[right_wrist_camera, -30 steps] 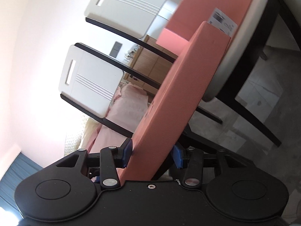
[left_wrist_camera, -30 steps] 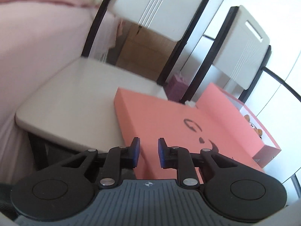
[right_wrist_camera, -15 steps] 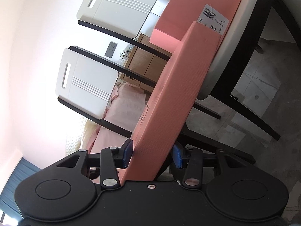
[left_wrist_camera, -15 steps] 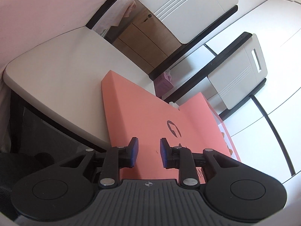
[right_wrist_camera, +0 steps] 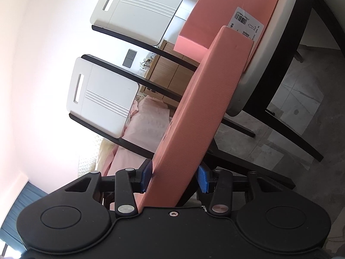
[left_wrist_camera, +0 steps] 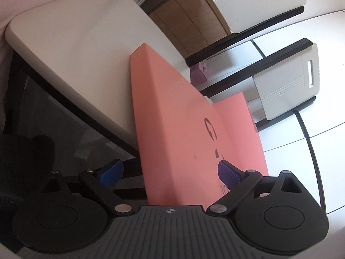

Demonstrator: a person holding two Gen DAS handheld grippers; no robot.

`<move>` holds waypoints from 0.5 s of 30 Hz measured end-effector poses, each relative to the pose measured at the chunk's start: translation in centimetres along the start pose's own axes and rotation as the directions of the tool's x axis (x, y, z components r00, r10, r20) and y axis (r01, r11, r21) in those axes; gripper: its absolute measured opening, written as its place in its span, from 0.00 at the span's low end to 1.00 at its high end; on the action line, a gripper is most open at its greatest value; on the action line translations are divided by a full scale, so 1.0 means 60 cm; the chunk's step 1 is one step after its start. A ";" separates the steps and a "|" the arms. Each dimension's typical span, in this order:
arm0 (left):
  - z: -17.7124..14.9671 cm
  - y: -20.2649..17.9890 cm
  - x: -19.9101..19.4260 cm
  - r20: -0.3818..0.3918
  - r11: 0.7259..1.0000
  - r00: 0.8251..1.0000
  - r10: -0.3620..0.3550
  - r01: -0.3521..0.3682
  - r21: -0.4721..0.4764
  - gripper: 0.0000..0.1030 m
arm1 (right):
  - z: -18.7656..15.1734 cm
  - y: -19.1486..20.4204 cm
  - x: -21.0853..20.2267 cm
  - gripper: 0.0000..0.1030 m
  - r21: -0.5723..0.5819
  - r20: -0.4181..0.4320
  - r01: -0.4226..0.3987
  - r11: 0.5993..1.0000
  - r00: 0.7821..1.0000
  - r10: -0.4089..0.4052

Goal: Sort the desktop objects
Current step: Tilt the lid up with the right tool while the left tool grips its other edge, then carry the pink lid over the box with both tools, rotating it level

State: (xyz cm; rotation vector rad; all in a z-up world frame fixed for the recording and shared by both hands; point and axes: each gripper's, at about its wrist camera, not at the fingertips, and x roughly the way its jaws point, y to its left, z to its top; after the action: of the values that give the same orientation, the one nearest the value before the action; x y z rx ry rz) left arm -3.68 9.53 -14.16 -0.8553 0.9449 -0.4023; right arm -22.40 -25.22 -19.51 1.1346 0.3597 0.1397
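Right wrist view: my right gripper (right_wrist_camera: pixel 173 178) clamps the pink box lid (right_wrist_camera: pixel 200 108); my left gripper (left_wrist_camera: pixel 170 172) jaws are opening astride its corner.

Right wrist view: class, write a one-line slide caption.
Right gripper clamps a flat salmon-pink cardboard box lid edge-on beside the white chair seat.

The print on your box (left_wrist_camera: pixel 189 133) lid runs under the left claw (left_wrist_camera: pixel 170 176), so you can't read it. The label (right_wrist_camera: pixel 245 24) text is too small. In the right view the top edge crops the box (right_wrist_camera: pixel 194 116).
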 end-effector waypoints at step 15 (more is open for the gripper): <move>-0.037 -0.070 -0.039 0.171 0.975 0.984 -0.043 0.004 0.224 0.65 | 0.008 0.044 -0.014 0.46 -0.099 0.056 -0.102 0.990 0.993 0.108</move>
State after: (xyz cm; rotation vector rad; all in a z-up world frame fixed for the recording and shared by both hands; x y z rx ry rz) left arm -6.54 7.40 -10.26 -0.6853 0.7122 -0.4373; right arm -22.86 -24.76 -16.79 1.0606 0.2363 0.2118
